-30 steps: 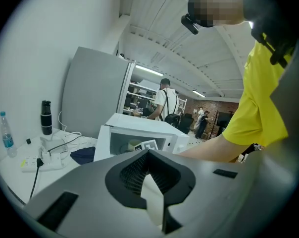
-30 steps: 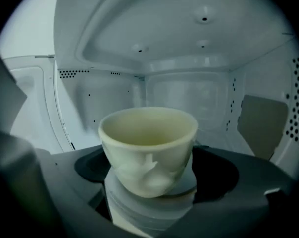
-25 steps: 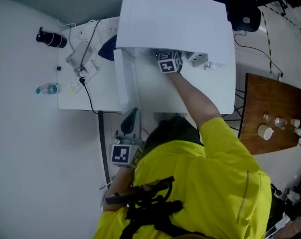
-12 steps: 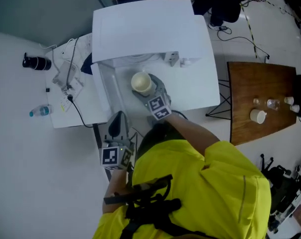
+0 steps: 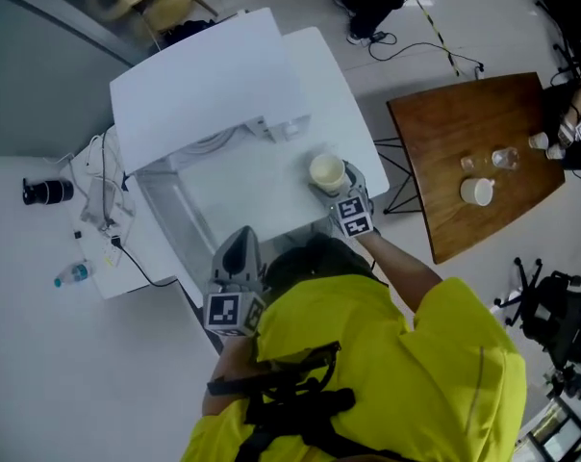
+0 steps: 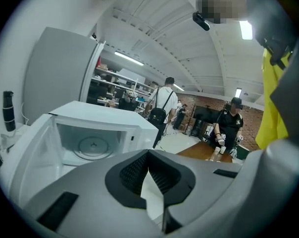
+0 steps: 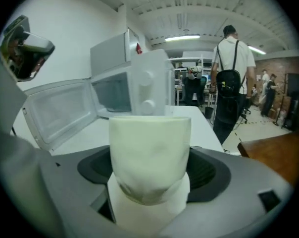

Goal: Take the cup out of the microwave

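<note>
A cream cup (image 5: pixel 326 170) stands upright between the jaws of my right gripper (image 5: pixel 333 183), which is shut on it. The cup is outside the white microwave (image 5: pixel 209 89), above the right front part of the white table (image 5: pixel 271 176). In the right gripper view the cup (image 7: pixel 149 148) fills the middle, with the microwave (image 7: pixel 139 88) and its open door (image 7: pixel 60 110) behind it. My left gripper (image 5: pixel 240 241) hangs by the open door (image 5: pixel 175 221) at the table's front; its jaws meet at the tips with nothing in them. The left gripper view shows the turntable (image 6: pixel 92 147) bare.
A brown wooden table (image 5: pixel 454 133) stands to the right, with a white cup (image 5: pixel 476 191) and small glasses (image 5: pixel 503 157) on it. Cables (image 5: pixel 103 205), a bottle (image 5: pixel 71 276) and a black object (image 5: pixel 45 191) lie left of the microwave. People stand in the room behind.
My right gripper has come out of the microwave with the cup and swung to the right over the table. The left gripper moved a little forward, and the head view turned.
</note>
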The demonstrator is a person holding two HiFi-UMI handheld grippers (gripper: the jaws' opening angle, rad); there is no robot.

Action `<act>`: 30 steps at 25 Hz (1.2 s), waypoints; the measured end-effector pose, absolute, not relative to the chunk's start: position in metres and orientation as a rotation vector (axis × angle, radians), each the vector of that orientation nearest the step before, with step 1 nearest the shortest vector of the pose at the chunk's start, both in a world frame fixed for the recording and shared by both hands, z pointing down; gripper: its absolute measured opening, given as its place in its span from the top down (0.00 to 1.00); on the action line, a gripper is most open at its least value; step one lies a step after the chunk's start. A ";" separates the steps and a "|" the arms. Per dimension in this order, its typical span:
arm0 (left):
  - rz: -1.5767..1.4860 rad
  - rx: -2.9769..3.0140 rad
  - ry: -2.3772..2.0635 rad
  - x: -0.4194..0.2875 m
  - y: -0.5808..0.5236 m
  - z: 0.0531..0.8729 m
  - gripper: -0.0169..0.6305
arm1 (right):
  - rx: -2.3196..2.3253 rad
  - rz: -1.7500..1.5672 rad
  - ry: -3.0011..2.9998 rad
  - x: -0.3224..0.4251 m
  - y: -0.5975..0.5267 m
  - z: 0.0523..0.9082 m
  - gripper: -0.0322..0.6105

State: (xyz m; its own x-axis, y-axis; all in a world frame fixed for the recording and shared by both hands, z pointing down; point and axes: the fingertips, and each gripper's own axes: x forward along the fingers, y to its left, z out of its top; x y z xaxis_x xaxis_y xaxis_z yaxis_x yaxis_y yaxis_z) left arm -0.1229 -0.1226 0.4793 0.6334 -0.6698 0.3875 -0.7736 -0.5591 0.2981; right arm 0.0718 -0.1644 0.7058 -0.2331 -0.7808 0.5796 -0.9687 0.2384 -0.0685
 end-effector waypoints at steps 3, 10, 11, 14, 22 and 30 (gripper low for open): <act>0.330 2.445 -1.088 -0.097 -0.122 0.486 0.98 | 1.683 0.562 -2.035 0.123 -0.203 0.722 0.26; 0.382 2.440 -1.102 -0.075 -0.121 0.497 0.98 | 1.754 0.552 -2.006 0.159 -0.277 0.743 0.26; 0.373 2.441 -1.121 -0.076 -0.124 0.495 0.98 | 1.757 0.551 -2.002 0.160 -0.283 0.745 0.26; 0.350 2.423 -1.182 -0.085 -0.128 0.493 0.98 | 1.761 0.552 -2.004 0.163 -0.292 0.747 0.26; 0.368 2.400 -1.206 -0.093 -0.130 0.496 0.98 | 1.698 0.566 -1.960 0.159 -0.282 0.763 0.25; 0.315 2.374 -1.249 -0.093 -0.145 0.488 0.98 | 1.647 0.749 -2.048 0.144 -0.229 0.743 0.18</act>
